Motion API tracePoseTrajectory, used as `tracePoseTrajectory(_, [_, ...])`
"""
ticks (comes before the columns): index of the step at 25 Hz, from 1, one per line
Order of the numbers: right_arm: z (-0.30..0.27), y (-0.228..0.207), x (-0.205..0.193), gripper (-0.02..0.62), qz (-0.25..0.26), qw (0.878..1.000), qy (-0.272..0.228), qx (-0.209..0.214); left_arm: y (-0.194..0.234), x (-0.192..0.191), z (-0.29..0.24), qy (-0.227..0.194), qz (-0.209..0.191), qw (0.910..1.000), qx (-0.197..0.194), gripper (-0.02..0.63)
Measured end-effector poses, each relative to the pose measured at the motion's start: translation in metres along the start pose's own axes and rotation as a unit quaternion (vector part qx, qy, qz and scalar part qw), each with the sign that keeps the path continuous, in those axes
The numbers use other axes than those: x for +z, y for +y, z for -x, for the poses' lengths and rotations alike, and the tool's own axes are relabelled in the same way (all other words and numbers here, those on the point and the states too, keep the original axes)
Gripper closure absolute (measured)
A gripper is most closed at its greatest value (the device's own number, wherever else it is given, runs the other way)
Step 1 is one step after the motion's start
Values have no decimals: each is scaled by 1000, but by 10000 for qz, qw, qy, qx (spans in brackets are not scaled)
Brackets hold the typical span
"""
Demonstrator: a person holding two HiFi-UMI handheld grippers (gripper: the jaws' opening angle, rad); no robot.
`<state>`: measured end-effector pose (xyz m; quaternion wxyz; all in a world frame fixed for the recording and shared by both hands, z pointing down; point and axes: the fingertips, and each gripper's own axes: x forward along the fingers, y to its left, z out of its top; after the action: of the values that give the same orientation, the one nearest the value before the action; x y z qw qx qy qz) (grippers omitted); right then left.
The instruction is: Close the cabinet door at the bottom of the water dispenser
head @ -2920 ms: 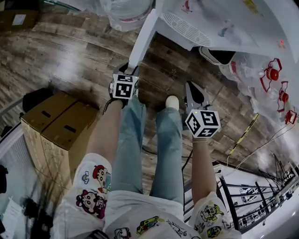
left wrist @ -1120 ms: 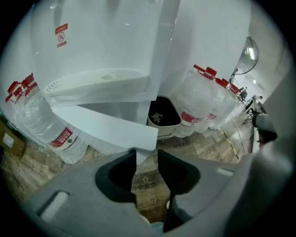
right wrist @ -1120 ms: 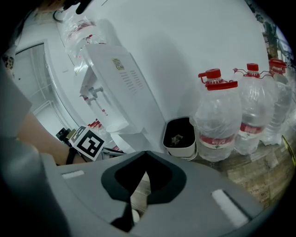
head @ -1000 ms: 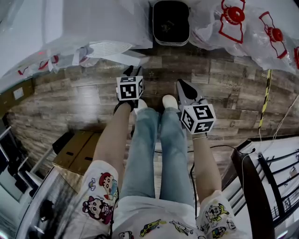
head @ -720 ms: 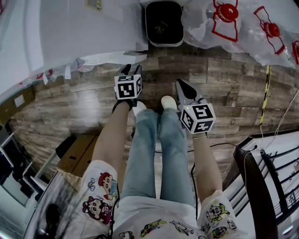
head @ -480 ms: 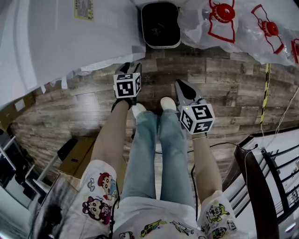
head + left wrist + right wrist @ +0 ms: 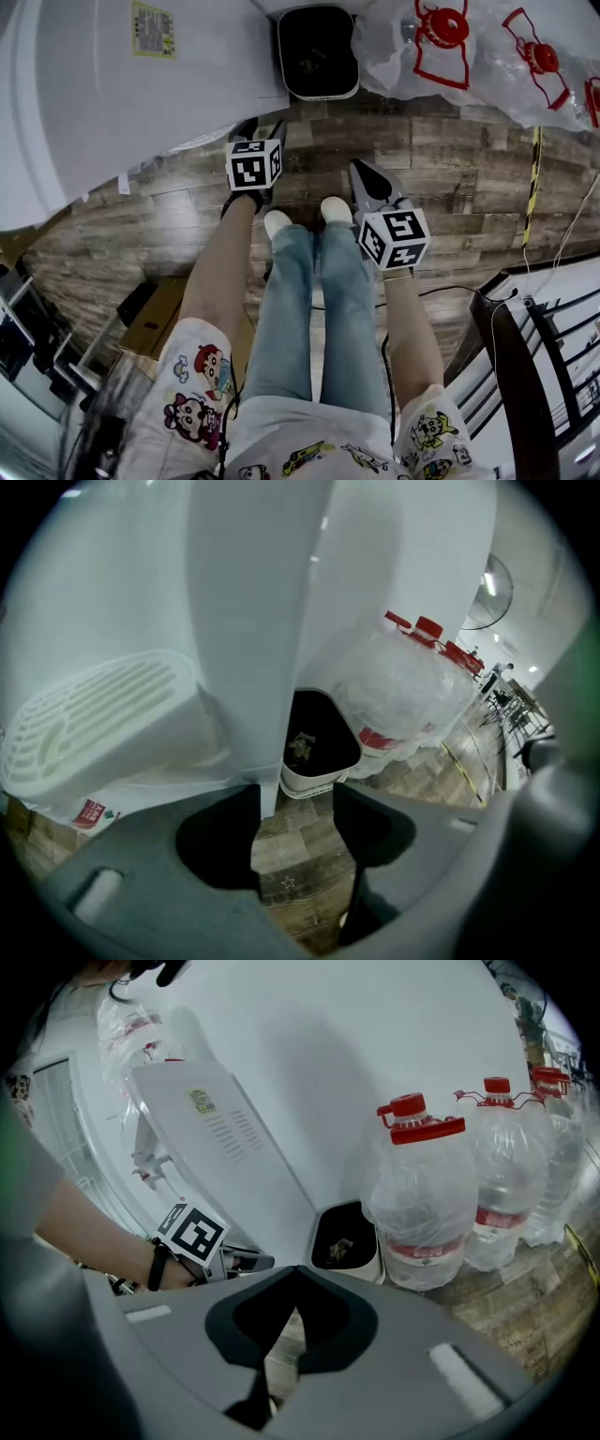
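The dispenser's white cabinet door (image 7: 141, 84), with a small label on it, fills the upper left of the head view. My left gripper (image 7: 262, 129) is at the door's lower edge. In the left gripper view the door's edge (image 7: 267, 761) comes down between the jaws, against the left finger (image 7: 239, 808). The left gripper (image 7: 295, 797) has its jaws opening and no longer clamps the edge. My right gripper (image 7: 360, 171) hovers over the floor to the right, shut with nothing in it. It (image 7: 298, 1274) looks at the door (image 7: 216, 1138) and the left gripper (image 7: 239, 1262).
A black bin with a white rim (image 7: 317, 52) stands on the wooden floor right of the door. Bagged water bottles with red caps (image 7: 469, 47) lie further right. A white grille in plastic (image 7: 94, 724) sits left of the door. Cardboard boxes (image 7: 150, 314) are at lower left, a dark rail (image 7: 525, 375) at lower right.
The door has swung from edge-on to flat across the upper left, with the left gripper following it. The left jaws have parted. The right gripper barely moved.
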<state>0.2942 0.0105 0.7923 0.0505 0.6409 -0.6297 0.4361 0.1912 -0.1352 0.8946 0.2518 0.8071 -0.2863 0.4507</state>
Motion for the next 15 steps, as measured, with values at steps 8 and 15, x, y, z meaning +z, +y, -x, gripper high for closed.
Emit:
tracePoseTrajectory(8, [12,4,4,584,118,9999,14,-9,-12,2,10,-55,36,10000,-50,365])
tracePoseTrajectory(15, [33,13,27,583,414,9991,-109,-45,-27,6,42,-266,126,9994,-167,365])
